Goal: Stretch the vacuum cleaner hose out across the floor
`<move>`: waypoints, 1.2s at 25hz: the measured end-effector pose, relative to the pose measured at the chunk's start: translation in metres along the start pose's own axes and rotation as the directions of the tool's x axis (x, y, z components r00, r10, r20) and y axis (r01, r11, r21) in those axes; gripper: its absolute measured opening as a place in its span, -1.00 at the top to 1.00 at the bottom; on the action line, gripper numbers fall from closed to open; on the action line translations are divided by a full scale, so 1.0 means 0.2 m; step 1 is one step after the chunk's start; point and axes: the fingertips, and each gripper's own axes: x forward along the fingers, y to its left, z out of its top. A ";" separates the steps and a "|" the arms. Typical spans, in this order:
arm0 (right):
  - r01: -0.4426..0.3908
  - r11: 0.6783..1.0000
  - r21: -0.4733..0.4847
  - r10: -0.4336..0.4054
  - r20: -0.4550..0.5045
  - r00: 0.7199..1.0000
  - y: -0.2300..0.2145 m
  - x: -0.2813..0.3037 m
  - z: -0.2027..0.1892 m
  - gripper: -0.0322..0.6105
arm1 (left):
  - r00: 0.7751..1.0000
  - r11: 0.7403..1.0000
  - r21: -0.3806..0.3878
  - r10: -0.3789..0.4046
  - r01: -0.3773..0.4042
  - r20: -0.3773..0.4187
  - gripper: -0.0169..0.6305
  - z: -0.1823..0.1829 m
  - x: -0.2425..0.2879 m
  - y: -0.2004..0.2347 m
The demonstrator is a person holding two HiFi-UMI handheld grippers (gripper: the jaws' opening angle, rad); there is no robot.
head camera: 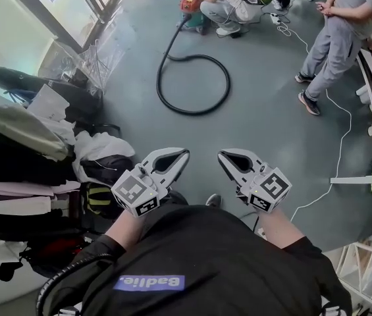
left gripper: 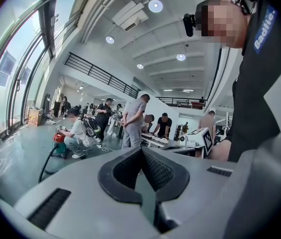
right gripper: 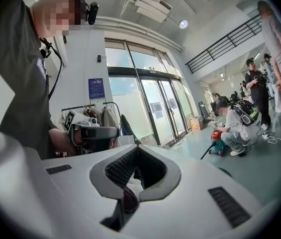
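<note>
Head view shows the long black flexible vacuum cleaner hose [head camera: 229, 81] curled in one loop on the grey floor [head camera: 271, 143], well ahead of the left gripper [head camera: 184, 153] and right gripper [head camera: 222, 155], while left gripper view, then right gripper view, show each one's jaws pressed together, empty.

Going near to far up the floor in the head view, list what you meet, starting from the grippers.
The left gripper and right gripper, side by side, both shut and empty → looped black hose → red vacuum cleaner beside a crouching person.
</note>
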 end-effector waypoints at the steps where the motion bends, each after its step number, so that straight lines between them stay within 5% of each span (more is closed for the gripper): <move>1: 0.002 1.000 0.004 -0.002 -0.002 1.000 -0.02 0.00 0.00 0.88 | 1.000 1.000 -0.002 0.001 -0.001 -0.002 0.93 0.00 0.01 0.01; 8: 0.024 1.000 0.001 -0.024 -0.030 0.999 -0.14 0.18 0.02 0.88 | 1.000 1.000 -0.014 -0.014 0.014 0.017 0.93 0.04 0.05 0.26; 24: 0.195 0.980 0.031 -0.188 -0.157 0.970 -0.64 1.25 -0.07 0.88 | 0.995 0.993 -0.068 -0.095 0.095 0.007 0.93 0.05 0.00 1.61; 30: 0.201 0.977 0.066 -0.181 -0.230 0.956 -0.88 1.36 -0.29 0.88 | 0.997 0.992 -0.103 -0.071 0.068 -0.020 0.93 -0.10 0.12 1.84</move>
